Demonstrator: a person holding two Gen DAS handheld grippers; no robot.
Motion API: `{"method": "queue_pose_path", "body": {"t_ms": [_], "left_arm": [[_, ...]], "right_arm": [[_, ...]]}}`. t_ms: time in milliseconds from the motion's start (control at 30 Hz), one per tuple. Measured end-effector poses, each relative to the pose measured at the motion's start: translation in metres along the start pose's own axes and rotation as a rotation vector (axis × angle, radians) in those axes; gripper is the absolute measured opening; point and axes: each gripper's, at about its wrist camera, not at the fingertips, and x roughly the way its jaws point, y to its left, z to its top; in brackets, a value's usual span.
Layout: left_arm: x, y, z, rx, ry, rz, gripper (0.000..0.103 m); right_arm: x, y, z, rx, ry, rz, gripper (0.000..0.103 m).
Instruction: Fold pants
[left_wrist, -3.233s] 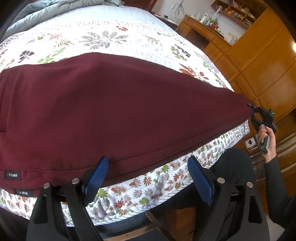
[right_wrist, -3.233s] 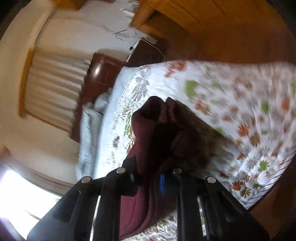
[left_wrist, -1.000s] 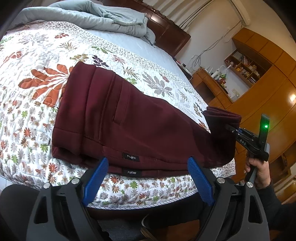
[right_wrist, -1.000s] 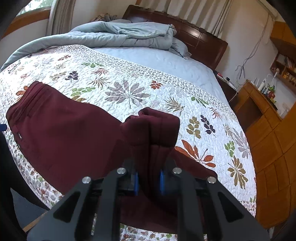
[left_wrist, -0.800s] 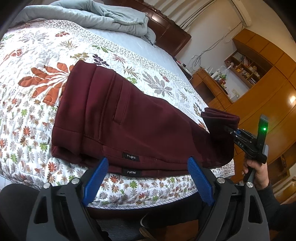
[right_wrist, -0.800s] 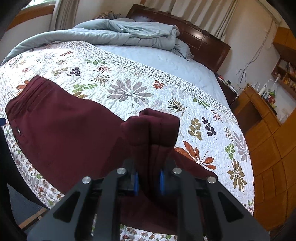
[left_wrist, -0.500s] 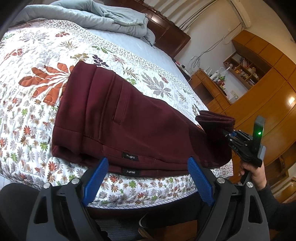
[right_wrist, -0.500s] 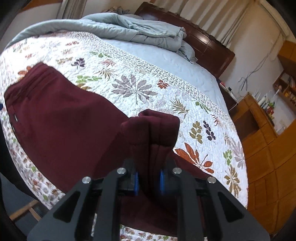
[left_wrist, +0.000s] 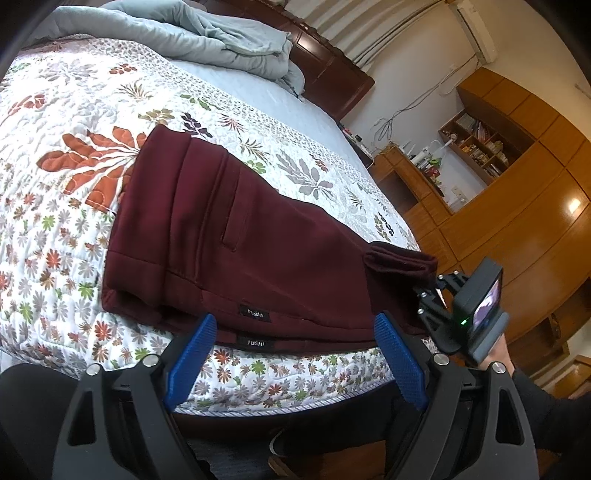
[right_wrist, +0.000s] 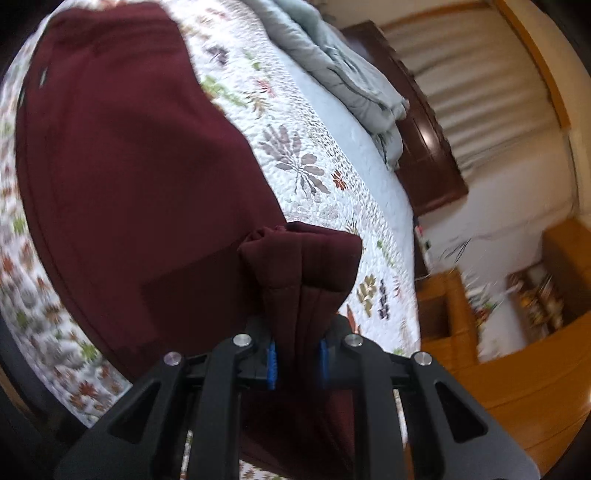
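Left wrist view: my left gripper (left_wrist: 293, 354) hangs at the near edge of the bed (left_wrist: 258, 369) with its 2 blue fingers (left_wrist: 190, 360) spread wide and nothing between them. The maroon pants (left_wrist: 229, 236) lie flat on the flowered quilt (left_wrist: 55, 229), waistband toward the left, 2 small black labels (left_wrist: 252, 314) at the near edge. At the right, my right gripper (left_wrist: 430, 295) clamps the bunched leg ends, lifted off the quilt. A grey blanket (left_wrist: 207, 33) is heaped by the headboard.

Right wrist view, blurred and tilted: my right gripper (right_wrist: 297, 356) pinches the gathered leg ends (right_wrist: 306, 258) between its blue pads (right_wrist: 271, 363), with the rest of the pants (right_wrist: 129, 166) spread on the quilt beyond.
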Motion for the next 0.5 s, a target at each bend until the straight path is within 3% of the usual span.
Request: {"method": "queue_pose_path", "body": {"t_ms": [333, 433, 500], "left_arm": [[-0.002, 0.003, 0.0, -0.014, -0.004, -0.026, 0.088], [-0.002, 0.004, 0.001, -0.018, -0.001, -0.027, 0.088], [-0.003, 0.003, 0.001, -0.015, -0.003, -0.025, 0.088]], "right_arm": [[0.01, 0.04, -0.012, -0.227, -0.006, -0.081, 0.017], [0.012, 0.051, -0.019, -0.27, -0.002, -0.072, 0.023], [0.011, 0.053, -0.022, -0.278, -0.005, -0.061, 0.032]]}}
